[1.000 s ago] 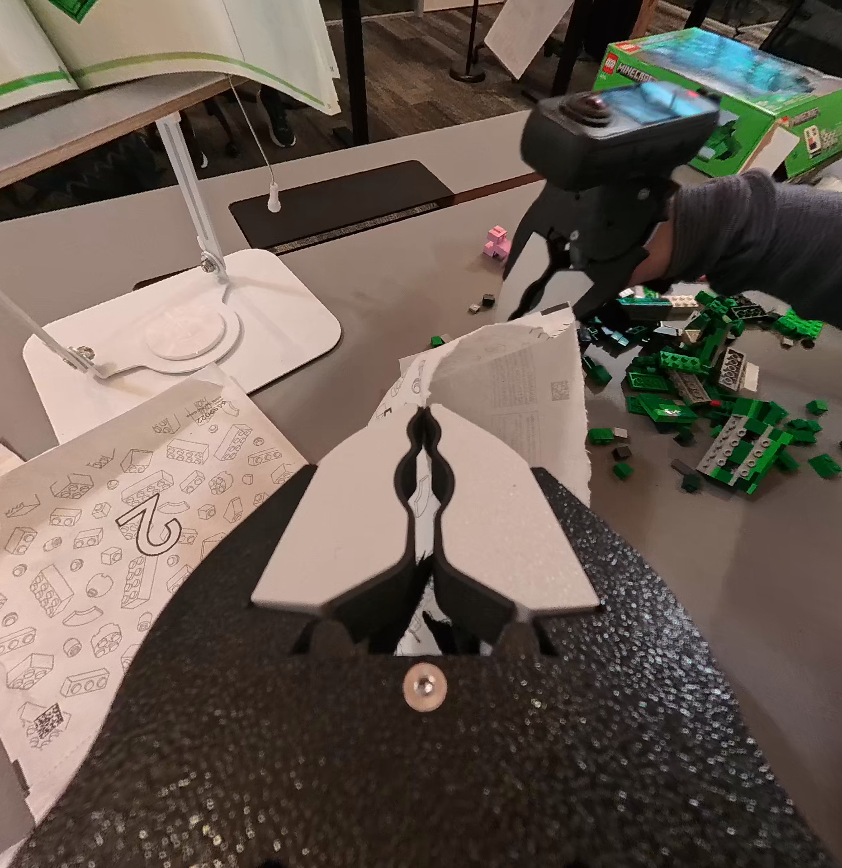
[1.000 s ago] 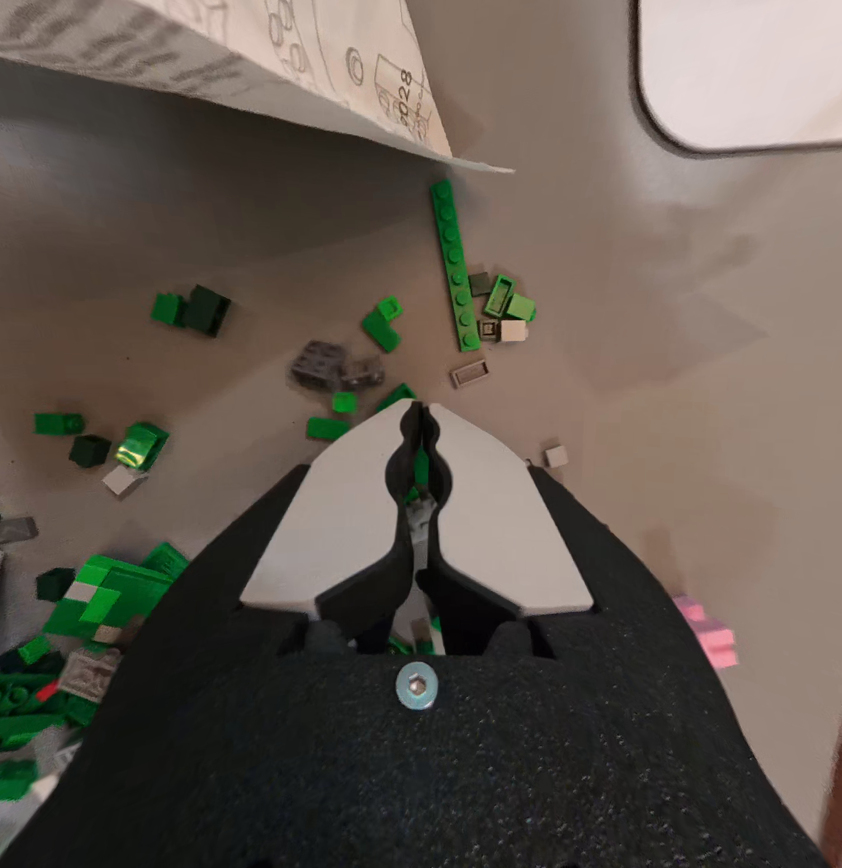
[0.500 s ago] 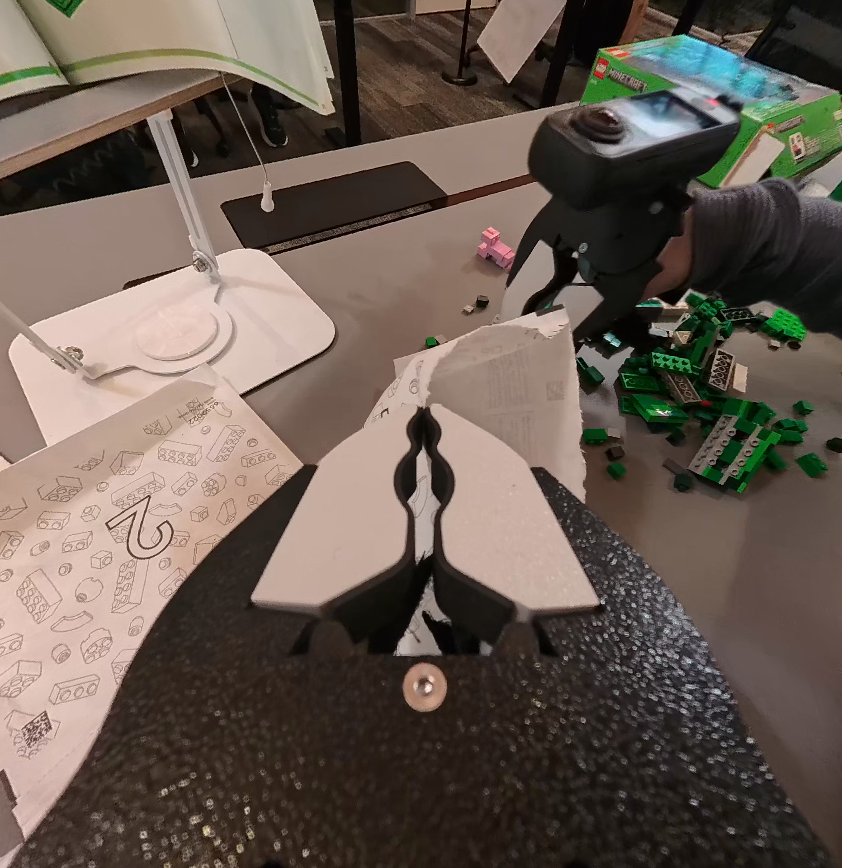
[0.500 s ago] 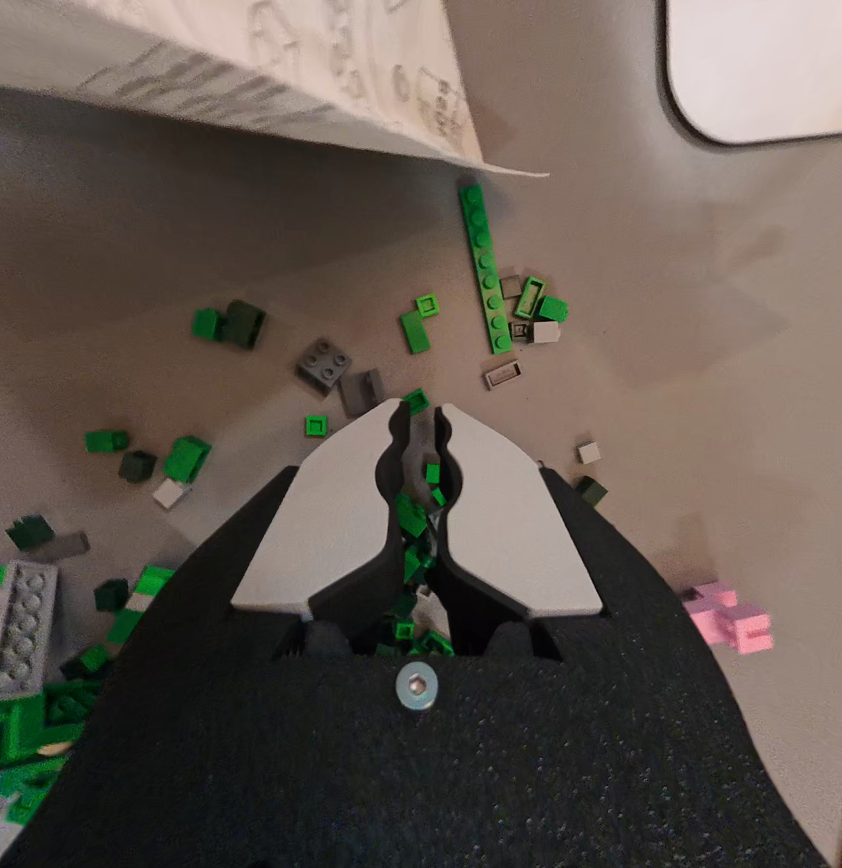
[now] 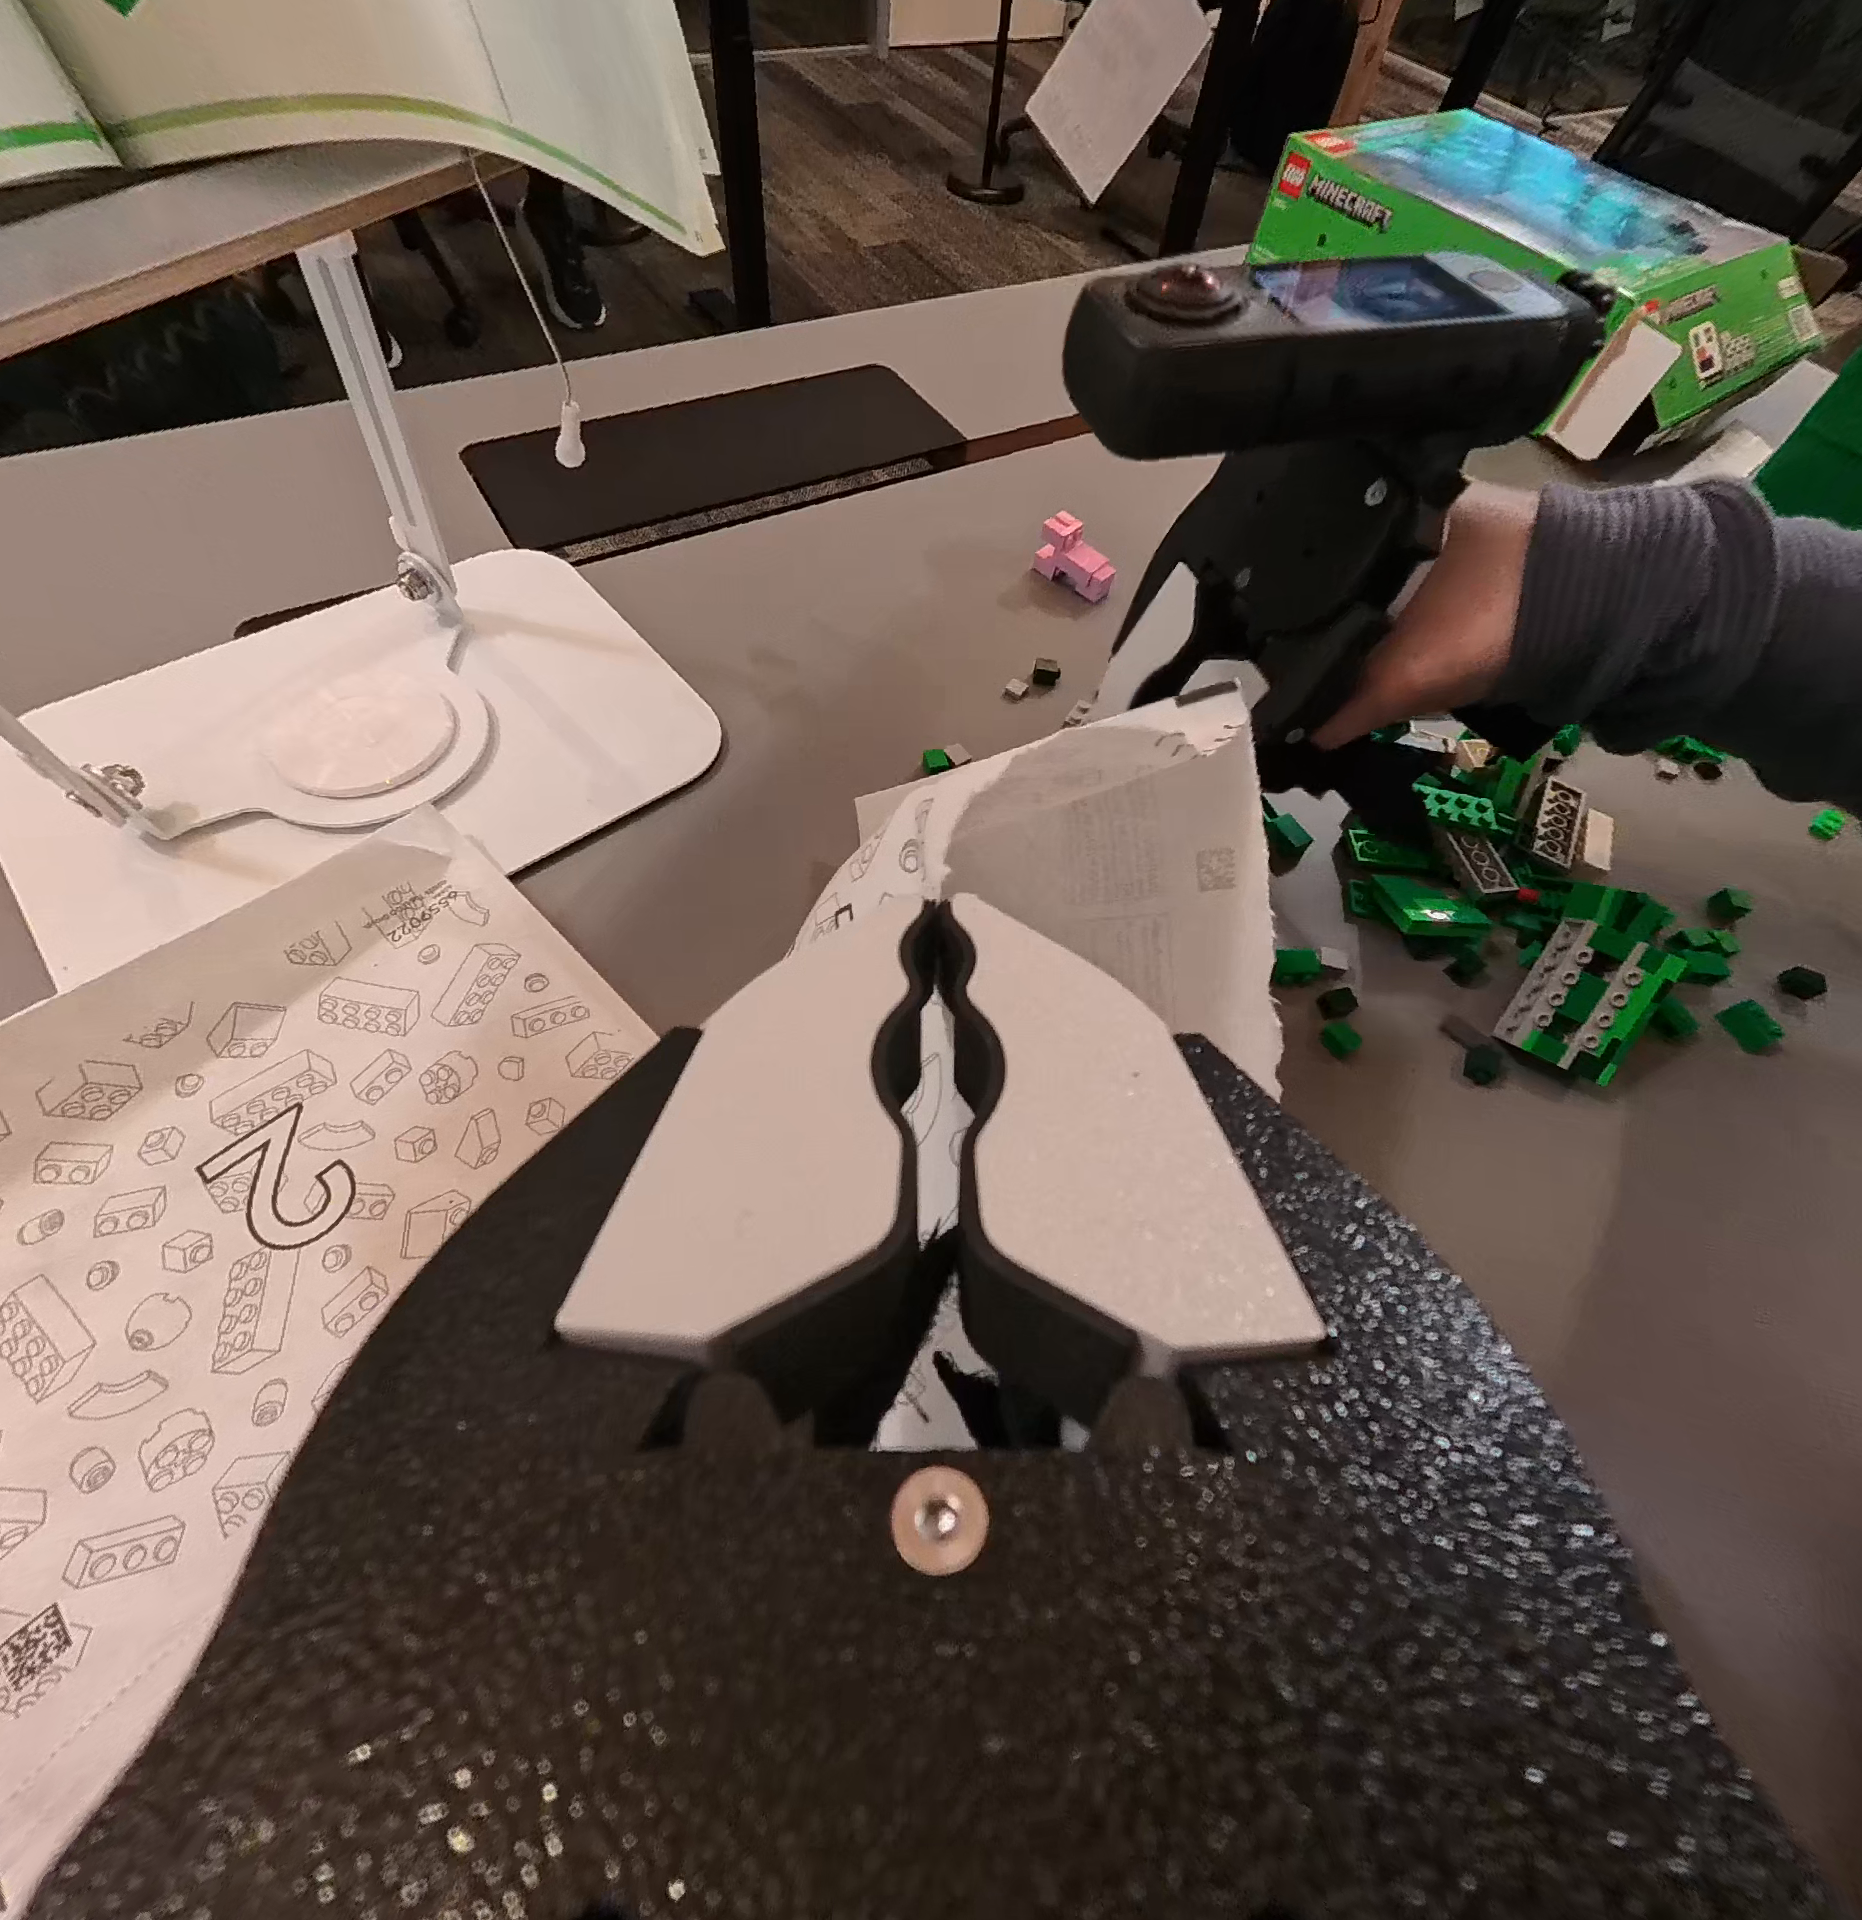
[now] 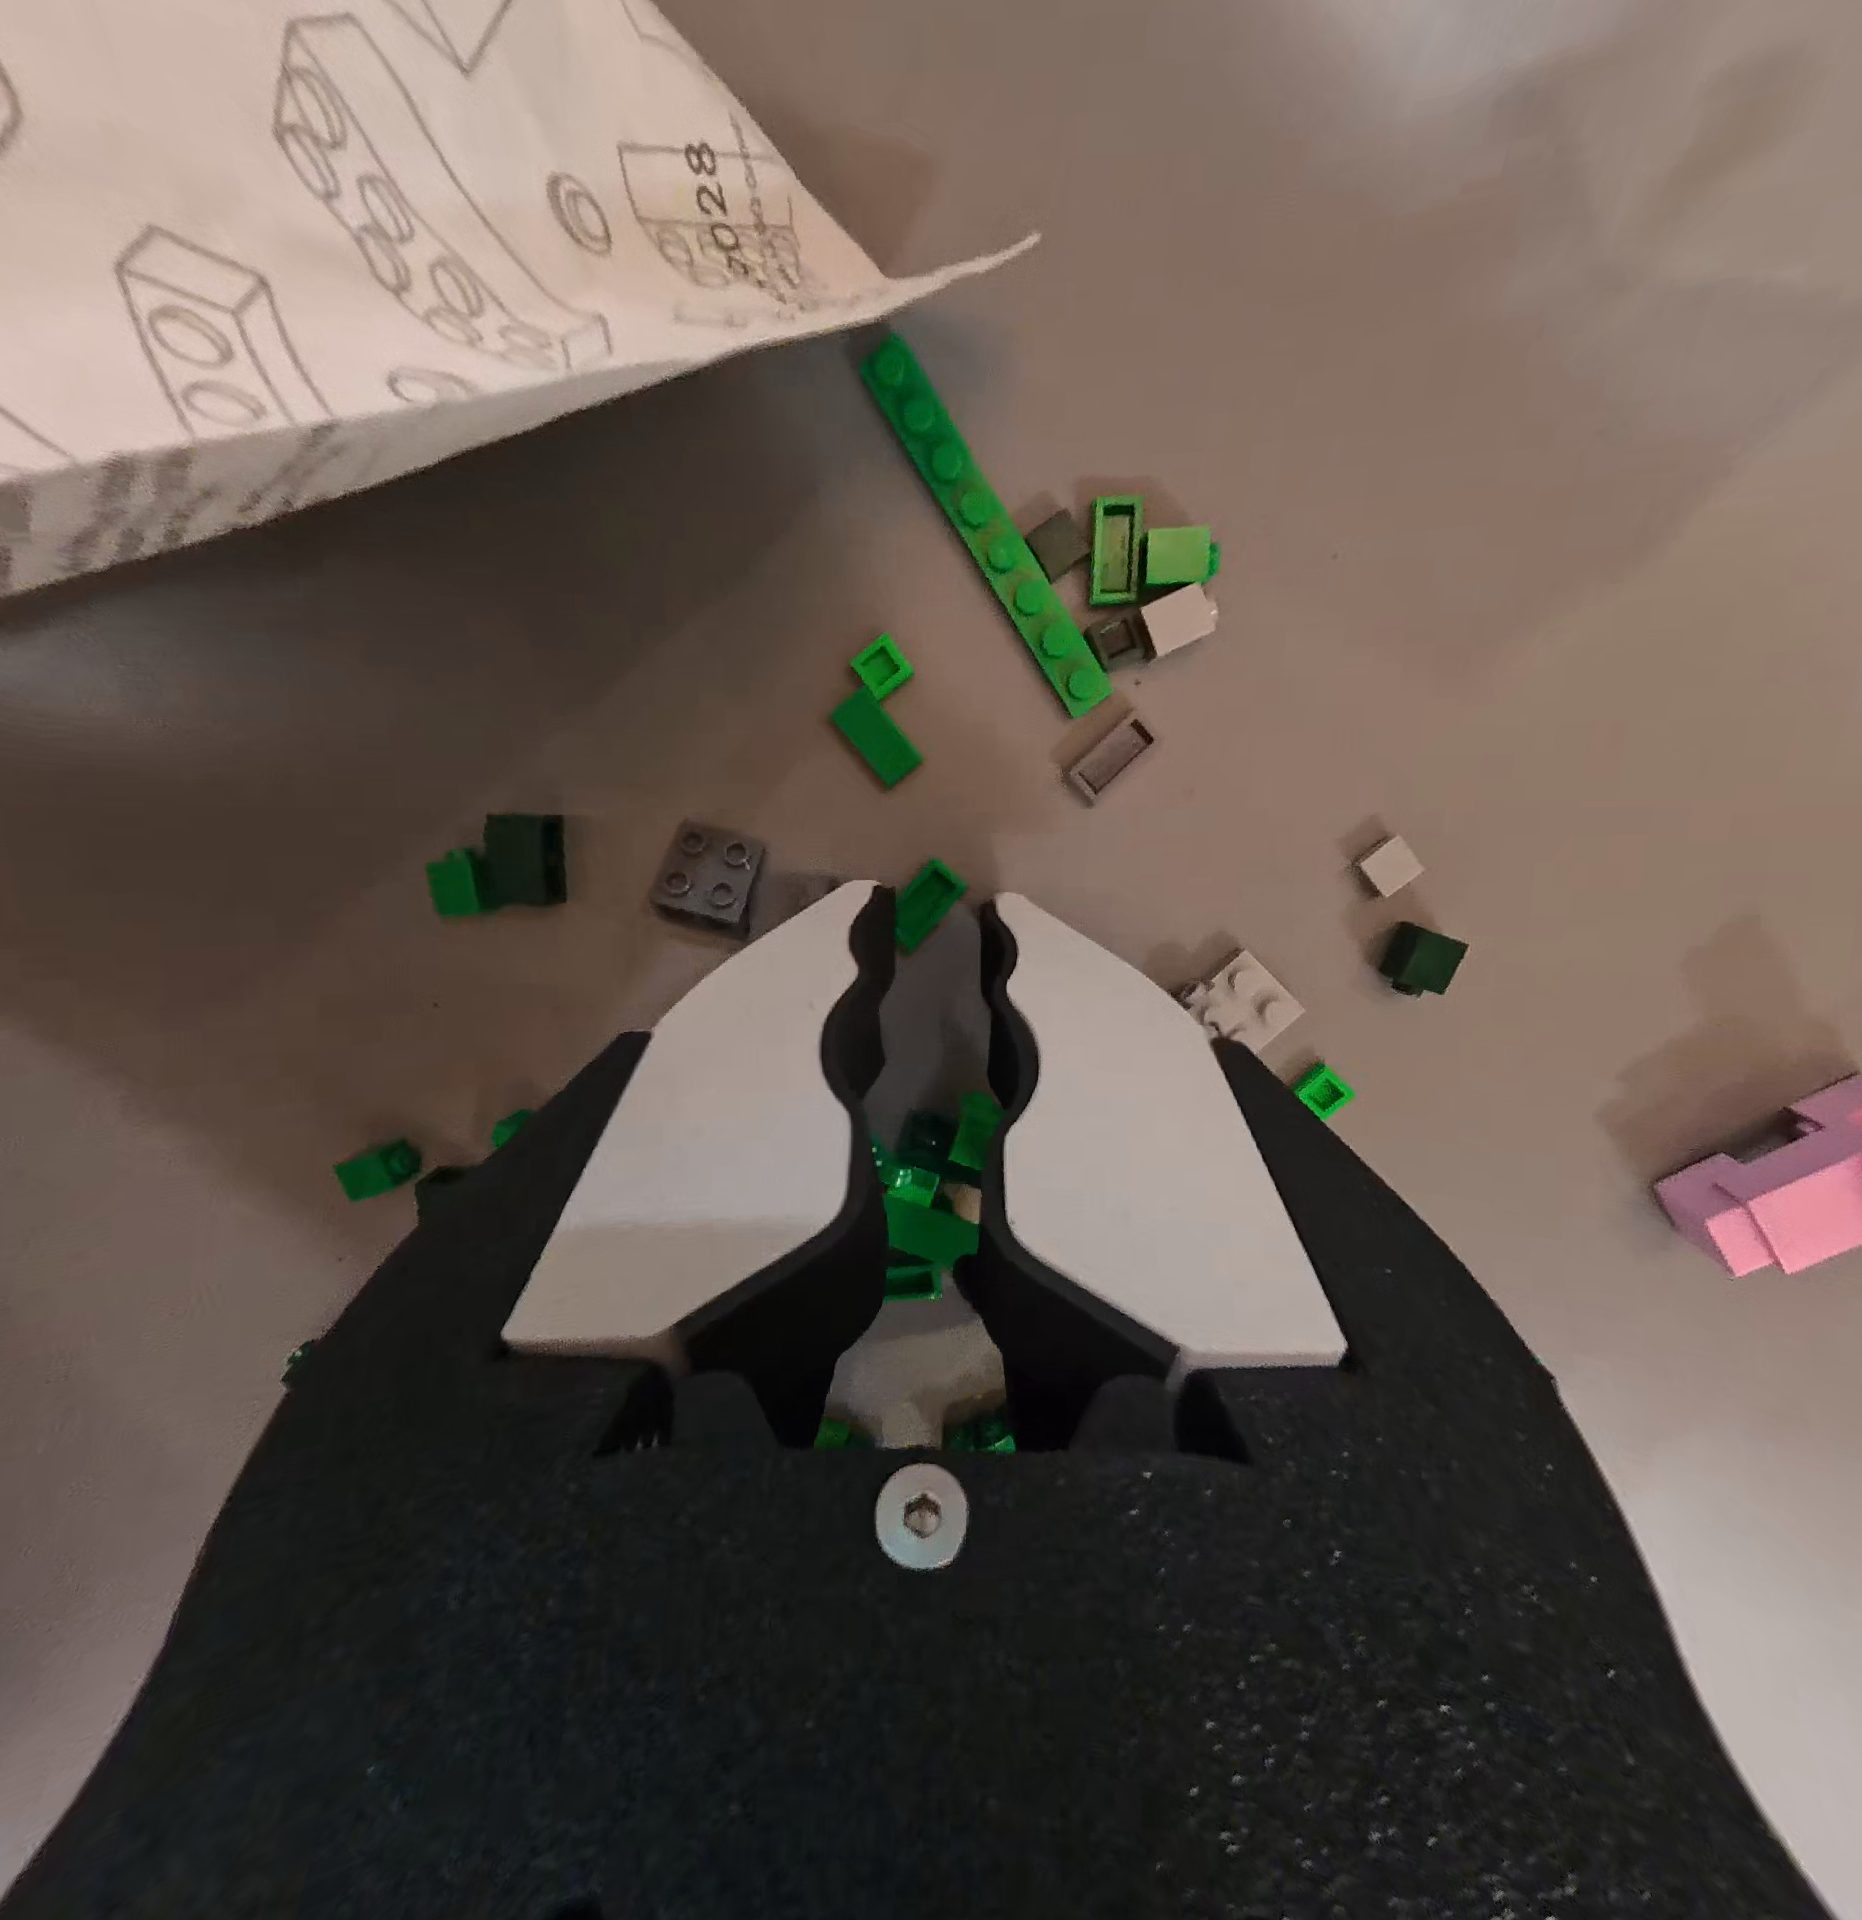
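We start with the torn paper bag (image 5: 1135, 862), which stands up off the table (image 5: 1529, 1299) because the left hand-held gripper (image 5: 937, 914) has its fingers pressed together on the bag's lower part, with a strip of printed paper showing in the slit between them. That grip looks the same as it did a second ago, and the bag's ragged top edge leans towards the other tool. In the right wrist view the same bag (image 6: 387, 229) hangs over the upper left corner, clear of the pieces below. What has changed is the right hand-held gripper (image 6: 935, 904). A second ago its fingers were closed, half a second ago they had parted a little, and now they are spread with a clear gap and nothing pinched. A small green tile (image 6: 929, 902) lies on the table just beyond the gap. A dark grey square plate (image 6: 711, 879) sits just to its left, and a long green plate (image 6: 984, 535) lies farther ahead. In the left wrist view we see the person's hand (image 5: 1446, 634) holding that tool low over the pile of green bricks (image 5: 1529, 914). Farther out are a pink piece (image 6: 1800, 1184), a second paper bag (image 5: 231, 1143) lying flat, a white stand base (image 5: 387, 717) and a green box (image 5: 1529, 270) at the far edge.
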{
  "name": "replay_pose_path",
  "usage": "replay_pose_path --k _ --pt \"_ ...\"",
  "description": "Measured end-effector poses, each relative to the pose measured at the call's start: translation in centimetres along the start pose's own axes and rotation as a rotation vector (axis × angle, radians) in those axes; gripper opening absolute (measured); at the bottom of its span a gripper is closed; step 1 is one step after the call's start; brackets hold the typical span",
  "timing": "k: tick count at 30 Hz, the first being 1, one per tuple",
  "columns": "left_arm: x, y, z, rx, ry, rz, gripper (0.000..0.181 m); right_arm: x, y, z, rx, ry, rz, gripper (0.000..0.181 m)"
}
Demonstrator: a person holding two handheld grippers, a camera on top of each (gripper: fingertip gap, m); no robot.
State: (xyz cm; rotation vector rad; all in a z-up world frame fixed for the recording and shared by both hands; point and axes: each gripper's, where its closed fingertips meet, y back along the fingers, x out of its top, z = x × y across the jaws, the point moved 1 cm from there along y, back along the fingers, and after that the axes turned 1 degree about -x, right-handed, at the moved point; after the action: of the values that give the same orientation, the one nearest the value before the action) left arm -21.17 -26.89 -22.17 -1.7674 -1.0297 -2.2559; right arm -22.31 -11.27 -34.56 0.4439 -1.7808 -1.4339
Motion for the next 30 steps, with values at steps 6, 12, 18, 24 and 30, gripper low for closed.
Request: replay_pose_path --k 6,12,18,24,30 --pt "0.0 0.0 0.0 0.001 0.0 0.001 0.0 -0.1 0.5 -0.2 -0.06 0.127 0.038 0.005" --pt "0.1 0.3 -0.4 0.021 0.002 0.009 0.0 2.6 7.8 -1.5 -0.198 0.295 0.201 0.0" --pt "0.1 0.4 -0.4 0.019 0.006 0.01 0.0 -0.7 5.7 -1.6 -0.151 0.612 -0.075 0.011" --pt "0.1 0.3 -0.3 0.016 -0.002 0.003 0.0 -2.4 1.9 -1.5 0.009 0.638 -0.154 0.027" --pt "0.0 0.2 -0.2 0.011 -0.001 0.002 0.0 -2.6 0.8 -1.7 0.078 0.66 -0.192 0.025"
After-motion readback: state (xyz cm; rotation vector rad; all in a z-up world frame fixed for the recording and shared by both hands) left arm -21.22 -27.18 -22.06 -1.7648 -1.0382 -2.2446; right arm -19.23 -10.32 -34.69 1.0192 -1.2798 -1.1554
